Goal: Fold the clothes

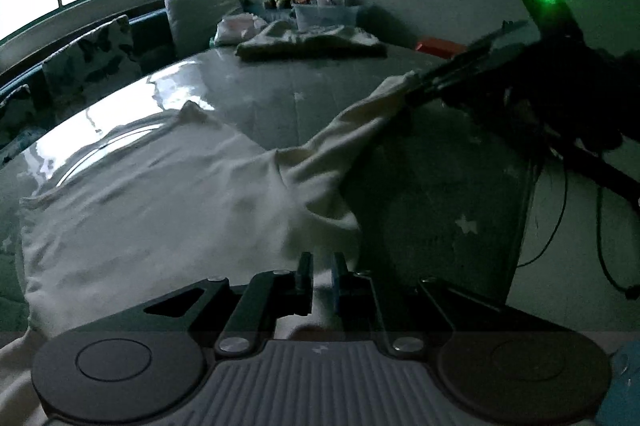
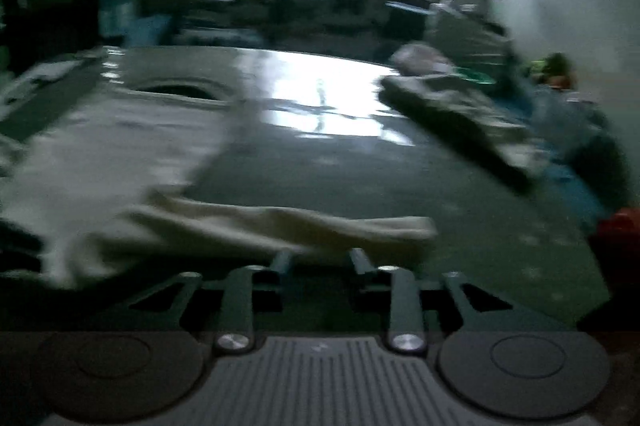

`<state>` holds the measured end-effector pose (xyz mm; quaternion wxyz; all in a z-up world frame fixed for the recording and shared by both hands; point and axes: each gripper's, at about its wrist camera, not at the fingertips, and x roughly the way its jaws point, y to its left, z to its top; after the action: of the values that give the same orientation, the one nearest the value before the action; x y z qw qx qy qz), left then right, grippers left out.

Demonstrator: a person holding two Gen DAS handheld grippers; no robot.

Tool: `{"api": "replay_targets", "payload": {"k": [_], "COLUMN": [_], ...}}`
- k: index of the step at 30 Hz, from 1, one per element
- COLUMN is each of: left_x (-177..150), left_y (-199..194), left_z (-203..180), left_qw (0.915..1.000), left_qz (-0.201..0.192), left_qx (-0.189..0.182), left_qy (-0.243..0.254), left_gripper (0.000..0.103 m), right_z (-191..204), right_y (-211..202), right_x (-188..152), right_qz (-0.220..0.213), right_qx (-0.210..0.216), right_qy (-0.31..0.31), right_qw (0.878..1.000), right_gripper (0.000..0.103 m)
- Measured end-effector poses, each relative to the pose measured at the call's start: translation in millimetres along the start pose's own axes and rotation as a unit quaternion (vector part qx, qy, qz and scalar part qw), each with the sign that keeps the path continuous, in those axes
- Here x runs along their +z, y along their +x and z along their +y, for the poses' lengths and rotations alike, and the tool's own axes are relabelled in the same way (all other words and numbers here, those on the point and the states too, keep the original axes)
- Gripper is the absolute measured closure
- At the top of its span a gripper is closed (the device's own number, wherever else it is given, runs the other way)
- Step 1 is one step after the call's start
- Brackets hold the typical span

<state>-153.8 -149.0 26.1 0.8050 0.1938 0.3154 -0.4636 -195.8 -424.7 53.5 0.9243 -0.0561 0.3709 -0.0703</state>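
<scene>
The left claw (image 1: 322, 276) has dark linkage arms, silver pivot screws, two round black discs and a ribbed grey plate; one fingertip pad looks blue. The right claw (image 2: 320, 260) matches it, and its black body carries a green light.

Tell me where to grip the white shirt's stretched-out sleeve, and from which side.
Grip the cuff, coming in from the right side of the table along the line of the sleeve. It runs out straight from the white shirt, so the cuff is its narrow free end, probably easiest for the jaws to close across.
</scene>
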Motion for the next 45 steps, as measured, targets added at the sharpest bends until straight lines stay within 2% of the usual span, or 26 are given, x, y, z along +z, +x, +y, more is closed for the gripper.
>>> {"api": "replay_targets", "payload": {"k": [2,5,8,13,15,16,17,18,28,30,31,32,34,36,40,43,45], "left_x": [0,0,0,0,0,0,0,0,-2,-2,-2,-2,-2,-2,-2,-2,-4], "left_y": [2,4,6,10,10,10,10,10,11,12,12,12,12,12,12,13,12], "left_z": [-1,-1,-3,-5,-5,-5,-5,-6,-4,-4,-4,-4,-4,-4,-4,-4,-5], "left_qw": [1.0,0.9999,0.9999,0.9997,0.9997,0.9997,0.9997,0.9997,0.9994,0.9994,0.9994,0.9995,0.9995,0.9994,0.9994,0.9994,0.9994], "left_qz": [0.005,0.01,0.014,0.021,0.023,0.022,0.022,0.022,0.021,0.02,0.02,0.02,0.02,0.02,0.02,0.02,0.02], "left_qx": [0.0,-0.001,-0.003,-0.002,-0.001,-0.001,0.0,-0.001,-0.012,-0.014,-0.014,-0.014,-0.014,-0.014,-0.016,-0.016,-0.016], "left_qy": [0.002,0.003,0.005,0.011,0.01,0.011,0.012,0.015,0.025,0.024,0.023,0.021,0.02,0.023,0.023,0.025,0.025], "left_gripper": [0.089,0.087,0.087,0.085,0.084,0.084,0.084,0.084,0.084,0.084,0.084,0.084,0.084,0.084,0.084,0.084,0.084], "right_z": [-10,-10,-2,7,10,11,12,13,-12,-24,-31,-40,-51,-57,-67,-75,-79], "right_y": [9,23,32,43,46,46,45,41,-24,-14,-1,15,39,57,70,70,75], "right_x": [-2,-4,-5,-6,-7,-8,-8,-8,49,65,74,83,92,94,84,70,59], "right_qz": [0.0,0.001,0.001,0.005,0.014,0.024,0.031,0.035,0.018,0.02,0.021,0.021,0.016,0.013,0.018,0.036,0.044], "right_qx": [-0.03,-0.061,-0.078,-0.068,-0.061,-0.058,-0.055,-0.046,0.033,0.024,0.015,0.006,-0.023,-0.041,-0.041,-0.029,-0.007], "right_qy": [-0.022,-0.092,-0.173,-0.27,-0.294,-0.297,-0.299,-0.298,-0.214,-0.189,-0.168,-0.141,-0.104,-0.071,-0.019,0.009,0.043], "right_qw": [0.999,0.994,0.982,0.96,0.954,0.953,0.952,0.953,0.976,0.981,0.985,0.99,0.994,0.997,0.999,0.999,0.998], "right_gripper": [0.062,0.057,0.057,0.059,0.067,0.081,0.087,0.088,0.091,0.091,0.087,0.076,0.069,0.068,0.068,0.068,0.068]}}
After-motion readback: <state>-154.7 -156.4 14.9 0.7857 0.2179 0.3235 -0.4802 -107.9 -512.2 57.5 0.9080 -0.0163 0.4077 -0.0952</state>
